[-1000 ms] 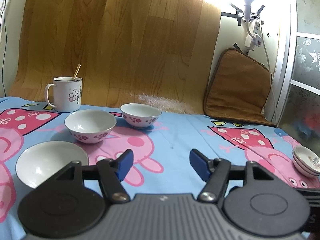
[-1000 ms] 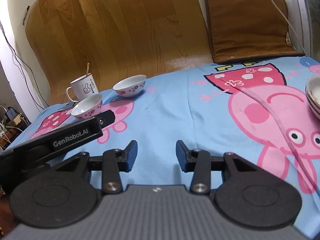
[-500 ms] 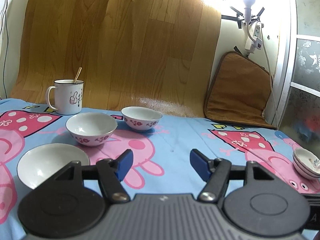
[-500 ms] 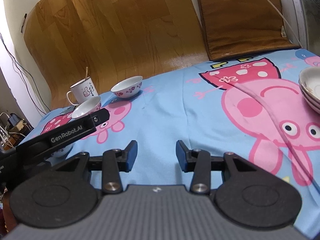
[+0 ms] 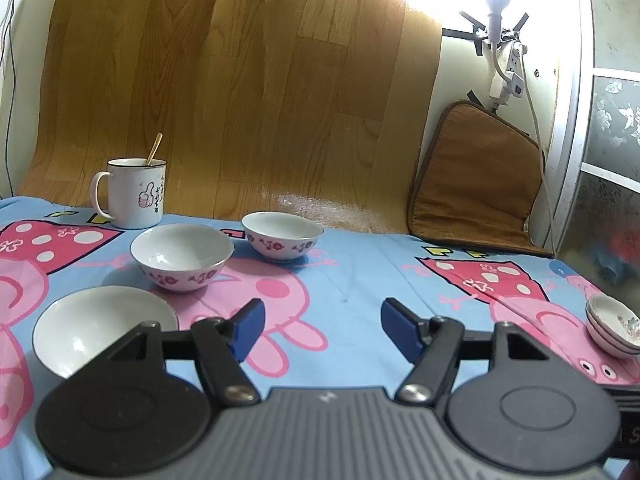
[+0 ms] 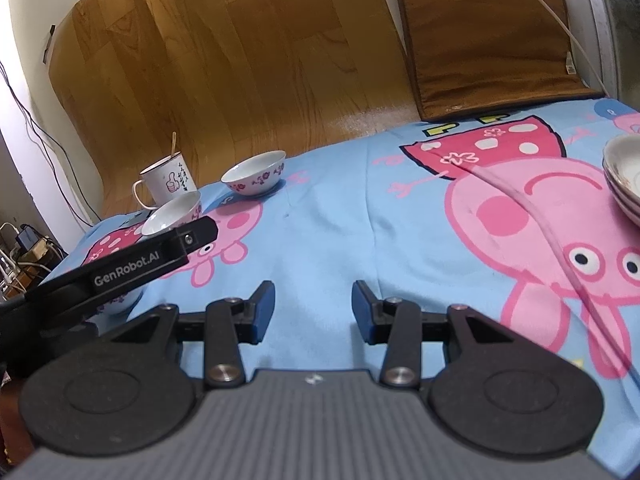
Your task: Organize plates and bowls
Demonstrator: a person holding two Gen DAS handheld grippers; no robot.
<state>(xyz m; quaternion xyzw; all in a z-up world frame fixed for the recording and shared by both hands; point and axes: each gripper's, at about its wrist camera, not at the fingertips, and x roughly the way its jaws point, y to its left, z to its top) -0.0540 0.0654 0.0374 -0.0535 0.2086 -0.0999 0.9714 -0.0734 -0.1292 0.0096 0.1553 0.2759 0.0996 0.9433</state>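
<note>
Both grippers, left (image 5: 322, 322) and right (image 6: 313, 307), hover wide open and empty over the cloth (image 5: 360, 280), likely choosing among the bowls (image 5: 182, 256) near its left edge for stacking.

Both grippers showing black linkage arms, round black hubs, silver pivot screws, ribbed grey housing; blue fingers (image 5: 248, 330); left gripper (image 6: 132, 266) side reading white "GenRobot.AI".
</note>
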